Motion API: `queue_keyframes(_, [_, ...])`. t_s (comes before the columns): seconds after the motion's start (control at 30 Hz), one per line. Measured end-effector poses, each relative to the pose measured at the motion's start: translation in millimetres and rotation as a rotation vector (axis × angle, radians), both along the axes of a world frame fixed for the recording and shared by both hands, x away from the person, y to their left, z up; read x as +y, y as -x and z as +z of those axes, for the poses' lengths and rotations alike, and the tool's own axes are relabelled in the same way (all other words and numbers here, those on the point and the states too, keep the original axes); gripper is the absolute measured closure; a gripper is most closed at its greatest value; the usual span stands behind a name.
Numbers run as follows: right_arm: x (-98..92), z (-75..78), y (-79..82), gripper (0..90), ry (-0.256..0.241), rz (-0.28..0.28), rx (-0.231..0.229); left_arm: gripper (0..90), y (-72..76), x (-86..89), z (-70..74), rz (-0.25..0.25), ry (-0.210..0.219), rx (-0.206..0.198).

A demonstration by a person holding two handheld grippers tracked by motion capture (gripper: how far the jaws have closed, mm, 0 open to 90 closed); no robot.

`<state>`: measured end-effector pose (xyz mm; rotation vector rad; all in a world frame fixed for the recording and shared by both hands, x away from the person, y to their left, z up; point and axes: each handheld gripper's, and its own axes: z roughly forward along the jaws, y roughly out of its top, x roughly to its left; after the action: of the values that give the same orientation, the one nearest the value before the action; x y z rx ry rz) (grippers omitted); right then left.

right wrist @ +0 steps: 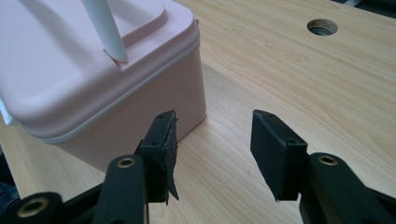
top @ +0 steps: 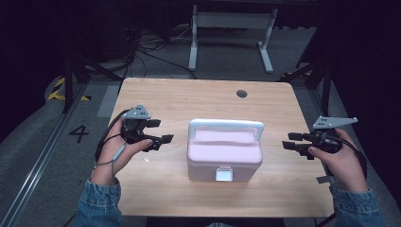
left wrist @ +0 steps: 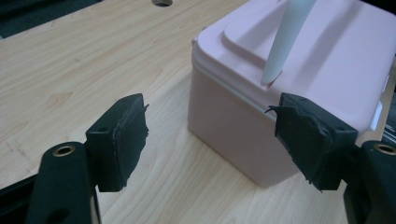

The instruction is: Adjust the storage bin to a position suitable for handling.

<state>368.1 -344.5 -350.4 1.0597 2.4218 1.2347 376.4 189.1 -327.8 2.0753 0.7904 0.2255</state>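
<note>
Two hand-held grippers flank a pink box [top: 224, 158] that sits on a wooden table [top: 198, 99], nearer the person's edge than the far one. The box's lid is down, its white handle [top: 226, 126] stands upright over the top, and a pale latch [top: 224, 175] faces the person. To the left of the box, the left gripper [top: 158, 131] hovers with its jaws spread apart and gripping nothing; in the left gripper view the box's corner [left wrist: 243, 121] lies just ahead between those black pads [left wrist: 126, 140]. To the right of the box, the right gripper [top: 289, 140] points inward, its jaws likewise parted and empty, near but not touching the pink wall. Beyond the box, toward the far edge, a round cable hole [top: 241, 93] pierces the tabletop. Denim sleeves [top: 98, 203] cover both forearms.
</note>
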Motion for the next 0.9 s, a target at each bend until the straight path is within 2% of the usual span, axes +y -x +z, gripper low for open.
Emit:
queue_keyframes(0.1, [-2.7, -1.3, 2.2, 51.5, 0.005, -0.009, -0.001, 27.0, -2.4, -11.3, 4.2, -0.024, 0.037, -0.005])
queue_keyframes(0.17, [-3.2, -1.2, 3.4, 51.5, 0.005, -0.015, -0.004, 27.1, -3.6, -19.0, 6.5, -0.044, 0.058, -0.025])
queue_keyframes(0.23, [-3.3, -0.9, 4.0, 51.5, 0.005, -0.015, -0.005, 27.1, -4.0, -22.4, 7.2, -0.056, 0.067, -0.026])
queue_keyframes(0.3, [-2.7, -0.4, 5.6, 51.5, 0.002, -0.014, -0.011, 25.9, -5.3, -31.7, 7.7, -0.090, 0.080, -0.048])
queue_keyframes(0.33, [-2.7, -0.4, 5.6, 51.5, 0.002, -0.014, -0.011, 25.2, -5.3, -31.7, 7.7, -0.090, 0.080, -0.048])
queue_keyframes(0.37, [-2.7, -1.0, 7.0, 50.1, -0.012, -0.017, -0.010, 25.2, -6.2, -38.6, 6.7, -0.116, 0.117, -0.034])
queue_keyframes(0.4, [-2.7, -1.3, 7.4, 50.0, -0.015, -0.020, -0.012, 25.2, -7.1, -41.0, 6.3, -0.133, 0.122, -0.035])
queue_keyframes(0.53, [-3.5, -2.6, 9.1, 50.0, -0.018, -0.023, -0.007, 25.3, -10.9, -52.4, 2.1, -0.134, 0.090, -0.054])
queue_keyframes(0.6, [-3.6, -3.1, 9.5, 50.0, -0.018, -0.027, -0.005, 25.9, -13.4, -57.8, -1.0, -0.140, 0.087, -0.060])
queue_keyframes(0.77, [-2.7, -4.1, 10.1, 50.1, -0.017, -0.025, -0.006, 33.7, -20.6, -68.2, -9.9, -0.181, 0.121, -0.082])
queue_keyframes(0.83, [-2.4, -4.4, 10.0, 50.0, -0.019, -0.024, -0.004, 35.0, -21.7, -70.5, -12.1, -0.186, 0.116, -0.087])
queue_keyframes(0.9, [-1.5, -6.3, 8.7, 50.2, -0.014, -0.019, -0.002, 40.9, -23.6, -73.2, -14.8, -0.196, 0.106, -0.099])
